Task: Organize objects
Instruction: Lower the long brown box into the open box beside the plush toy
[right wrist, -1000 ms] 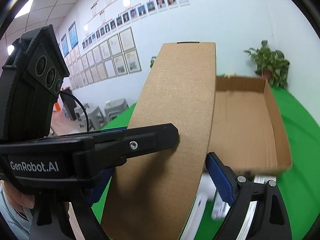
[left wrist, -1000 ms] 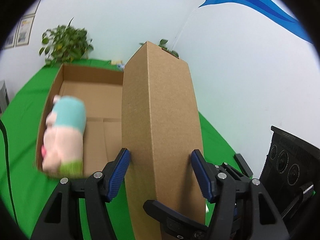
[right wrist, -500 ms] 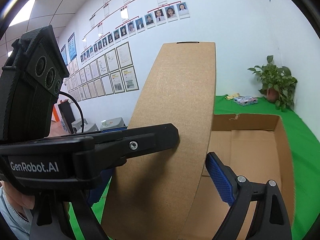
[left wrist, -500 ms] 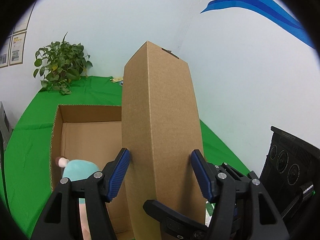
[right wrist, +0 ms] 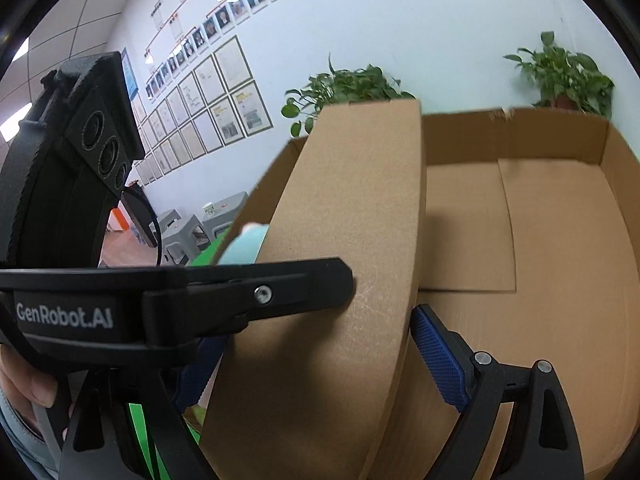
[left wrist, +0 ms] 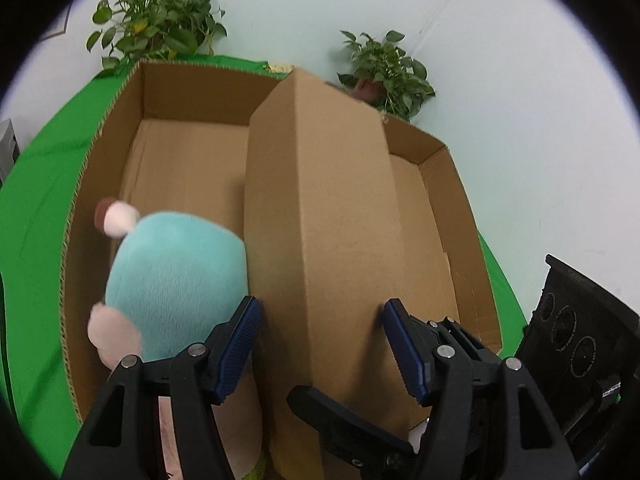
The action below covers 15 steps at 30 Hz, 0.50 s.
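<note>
Plush toy (left wrist: 172, 280) at left inside open carton (left wrist: 460, 216) on green table (left wrist: 36, 200). Left gripper (left wrist: 320, 344) and right gripper (right wrist: 316, 344) both clamped on tall closed box (left wrist: 332, 216), box over carton's middle.

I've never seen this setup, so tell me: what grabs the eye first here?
A long cardboard box fills the middle, clamped between both the left gripper and the right gripper, over a large open carton. A teal and pink plush toy sits at the carton's left side, beside the long box.
</note>
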{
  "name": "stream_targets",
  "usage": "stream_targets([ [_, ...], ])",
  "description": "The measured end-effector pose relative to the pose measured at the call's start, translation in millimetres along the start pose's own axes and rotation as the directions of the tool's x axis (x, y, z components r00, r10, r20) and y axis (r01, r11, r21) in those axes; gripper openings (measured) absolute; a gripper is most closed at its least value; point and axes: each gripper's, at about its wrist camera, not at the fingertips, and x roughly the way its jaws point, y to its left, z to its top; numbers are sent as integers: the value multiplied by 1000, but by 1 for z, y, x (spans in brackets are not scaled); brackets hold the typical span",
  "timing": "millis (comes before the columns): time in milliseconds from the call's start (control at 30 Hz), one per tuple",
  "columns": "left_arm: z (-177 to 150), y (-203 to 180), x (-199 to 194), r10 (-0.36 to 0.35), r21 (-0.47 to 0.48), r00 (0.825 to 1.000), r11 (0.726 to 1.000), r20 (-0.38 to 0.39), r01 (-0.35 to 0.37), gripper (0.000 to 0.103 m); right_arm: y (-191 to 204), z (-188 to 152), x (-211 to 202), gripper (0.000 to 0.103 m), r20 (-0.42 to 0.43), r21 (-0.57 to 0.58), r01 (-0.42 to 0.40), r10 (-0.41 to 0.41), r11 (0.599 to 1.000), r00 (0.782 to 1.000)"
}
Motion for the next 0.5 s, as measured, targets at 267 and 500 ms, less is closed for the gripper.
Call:
stream_targets([
  [267, -14, 10, -10, 4, -50, 1000, 999, -22, -6, 50, -2, -2, 27, 88, -68, -15, 67, -68, 998, 995],
  [500, -27, 20, -36, 28, -38, 999, 999, 17, -28, 46, -20, -13, 59, 86, -175, 41, 66, -58, 997, 983],
])
